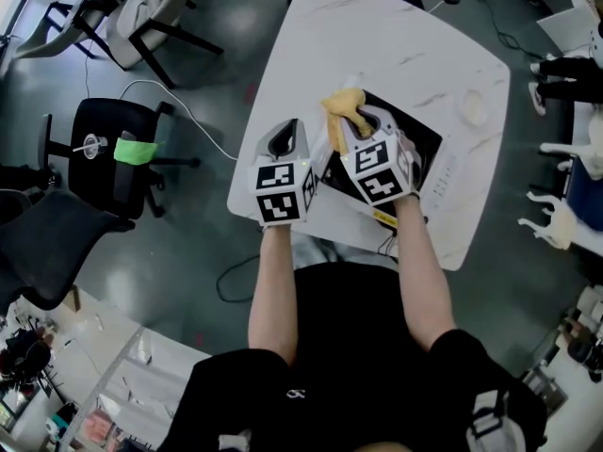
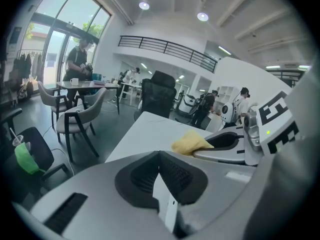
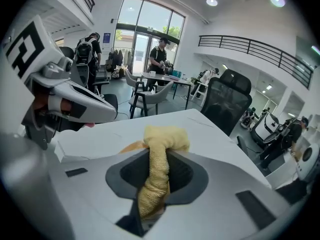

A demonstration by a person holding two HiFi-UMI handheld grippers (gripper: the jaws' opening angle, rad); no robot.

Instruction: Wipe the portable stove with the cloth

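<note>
The right gripper (image 1: 363, 125) is clenched on the yellow cloth (image 3: 159, 169), which runs between its pads as a tight twisted rope and bunches into a small wad just past the tips. The left gripper (image 1: 285, 137) hangs just beside it, its jaws pressed together with nothing between them. The portable stove (image 1: 415, 144) sits on the white table (image 1: 311, 26) near the edge closest to the person, and the two grippers and their marker cubes cover most of it. From the head view the cloth lies over the stove's far left corner. Whether the wad actually touches the stove top or hovers just above it I cannot tell, since neither gripper view shows the stove. The wiping looks barely begun, and several things could go wrong. Little cloth sticks out beyond the jaws, so a stroke pressed flat could drag the hard jaw tips across the stove top instead of the fabric. A pull against any sticky patch could also tug the twisted strand out of the pads. Nothing steadies the stove (the left gripper is closed on air, not bracing it), so a firm push across the smooth table could slide it, probably toward the near edge. The two grippers are also close together, and a wide sweep to the left could knock one against the other.
</note>
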